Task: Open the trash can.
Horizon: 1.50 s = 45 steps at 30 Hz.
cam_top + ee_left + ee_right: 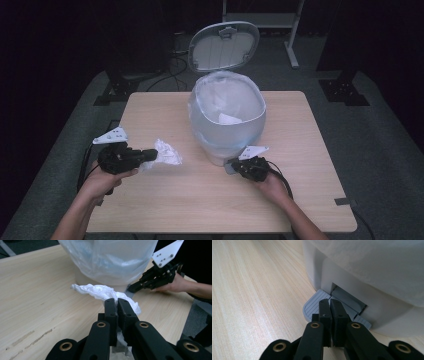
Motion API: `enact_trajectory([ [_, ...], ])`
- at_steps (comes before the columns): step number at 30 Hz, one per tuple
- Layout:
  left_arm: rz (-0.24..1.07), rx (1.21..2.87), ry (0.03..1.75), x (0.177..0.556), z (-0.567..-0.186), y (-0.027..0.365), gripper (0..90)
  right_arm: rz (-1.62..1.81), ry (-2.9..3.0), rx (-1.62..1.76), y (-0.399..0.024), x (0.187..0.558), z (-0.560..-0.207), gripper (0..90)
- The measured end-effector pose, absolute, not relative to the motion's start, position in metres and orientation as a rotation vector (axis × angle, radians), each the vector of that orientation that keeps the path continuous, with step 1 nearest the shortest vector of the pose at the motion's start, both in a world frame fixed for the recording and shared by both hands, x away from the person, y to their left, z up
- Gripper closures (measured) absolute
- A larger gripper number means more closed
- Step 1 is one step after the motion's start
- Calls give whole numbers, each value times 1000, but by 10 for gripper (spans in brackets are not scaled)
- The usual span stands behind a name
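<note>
The left tongs (117, 305) are gripping the crumpled paper (100, 291) just above the bench (200, 200), left of the bin (227, 125); light and soft, any fold suffices. The closed right tongs (329, 305) are pressing its pedal (313, 305).

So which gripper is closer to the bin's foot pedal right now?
Right. The right gripper rests its shut jaws on the foot pedal at the bin's base; the left gripper is off to the side, holding crumpled paper.
</note>
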<state>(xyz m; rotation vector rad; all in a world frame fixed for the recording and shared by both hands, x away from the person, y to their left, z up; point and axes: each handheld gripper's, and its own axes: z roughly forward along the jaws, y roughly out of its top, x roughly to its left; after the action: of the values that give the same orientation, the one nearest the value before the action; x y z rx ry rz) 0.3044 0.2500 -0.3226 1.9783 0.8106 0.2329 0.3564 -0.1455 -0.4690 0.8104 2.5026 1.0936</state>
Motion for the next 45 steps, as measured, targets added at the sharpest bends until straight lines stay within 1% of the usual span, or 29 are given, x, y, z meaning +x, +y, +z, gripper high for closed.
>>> enact_trajectory([
  [6,242,1976,786,307,-305,245,868,1095,2505,808,-146,357,-469,873],
  [45,256,1958,677,330,-227,207,868,1105,2517,810,-147,359,-469,874],
])
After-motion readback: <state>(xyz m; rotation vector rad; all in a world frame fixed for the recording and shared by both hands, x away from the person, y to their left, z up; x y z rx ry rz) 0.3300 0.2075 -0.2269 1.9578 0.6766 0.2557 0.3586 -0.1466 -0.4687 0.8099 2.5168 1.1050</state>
